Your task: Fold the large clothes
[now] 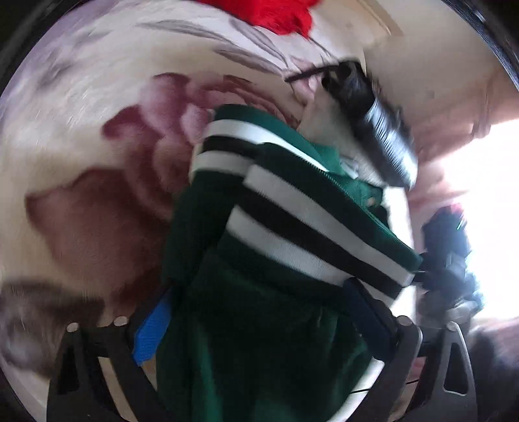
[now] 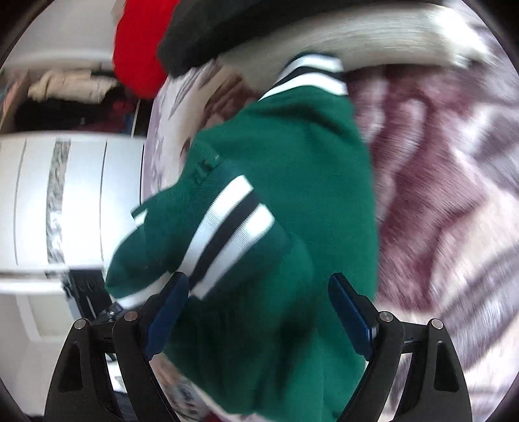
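Note:
A dark green jacket [image 1: 259, 324] with white and black striped ribbing [image 1: 311, 227] lies bunched on a floral bedspread [image 1: 97, 211]. My left gripper [image 1: 259, 321] stands open, its blue pads wide apart on either side of the green cloth without pinching it. In the right wrist view the same jacket [image 2: 292, 162] stretches away, a striped cuff [image 2: 230, 233] in front and a striped band [image 2: 311, 71] at the far end. My right gripper [image 2: 259, 308] is open too, with green cloth lying between its pads. A dark shape at the jacket's right edge [image 1: 447, 259] looks like the other gripper.
A red garment [image 1: 275, 13] lies at the far side of the bed, also seen as a red garment [image 2: 139, 48] beside a dark one [image 2: 211, 29] and a cream fold [image 2: 373, 35]. White drawers [image 2: 65, 207] stand left of the bed. A blurred black object [image 1: 366, 123] lies beyond the jacket.

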